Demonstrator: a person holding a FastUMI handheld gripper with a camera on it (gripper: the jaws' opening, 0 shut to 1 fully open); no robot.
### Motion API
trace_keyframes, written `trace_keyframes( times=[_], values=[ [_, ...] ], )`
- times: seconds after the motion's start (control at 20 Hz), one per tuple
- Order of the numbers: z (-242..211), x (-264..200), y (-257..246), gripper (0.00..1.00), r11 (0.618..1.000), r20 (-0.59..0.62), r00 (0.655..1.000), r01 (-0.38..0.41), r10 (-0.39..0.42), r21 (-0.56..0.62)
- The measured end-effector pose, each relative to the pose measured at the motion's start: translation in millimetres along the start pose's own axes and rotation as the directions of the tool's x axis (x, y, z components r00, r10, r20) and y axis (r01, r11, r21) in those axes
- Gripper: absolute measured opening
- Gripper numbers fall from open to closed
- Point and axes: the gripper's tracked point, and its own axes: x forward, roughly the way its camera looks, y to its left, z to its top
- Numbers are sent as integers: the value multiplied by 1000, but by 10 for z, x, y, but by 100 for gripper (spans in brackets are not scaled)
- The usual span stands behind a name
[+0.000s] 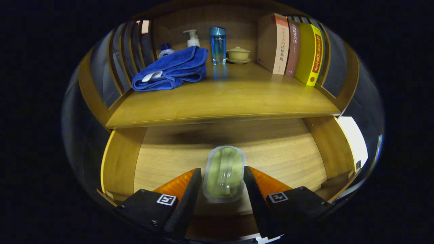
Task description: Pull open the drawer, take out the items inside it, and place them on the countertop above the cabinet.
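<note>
While you held the gripper (222, 176) low over the open drawer (237, 149), its two fingers stood on either side of a small oblong packet (224, 174) with rounded ends, a pale green block sealed in glossy clear wrap with a whitish border. The fingers sat close against its long edges, partly closed; whether they actually pressed on it, you could not tell from this view. The packet lay flat on the drawer's smooth, light wood floor, with plain wooden side walls rising left and right of it. Beyond the fingers, the countertop (223, 98) ran across as a broad, polished slab of warmer wood. On it, to the left, a soft blue towel (173, 69) lay crumpled, with a white pump bottle (192, 38) just behind it. Near the middle stood a tall, clear blue bottle (218, 45) and a small lidded ceramic bowl (238, 54) on a saucer. To the right, three thick books (291, 47) stood upright.
</note>
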Motion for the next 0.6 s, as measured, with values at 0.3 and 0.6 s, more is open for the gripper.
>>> trace_keyframes(
  times=[0.3, 0.6],
  values=[
    [-105, 117, -16, 80, 1000, -63, 998, 7, -6, 20],
    [-233, 121, -103, 47, 998, -93, 996, 18, -13, 52]
  ],
)
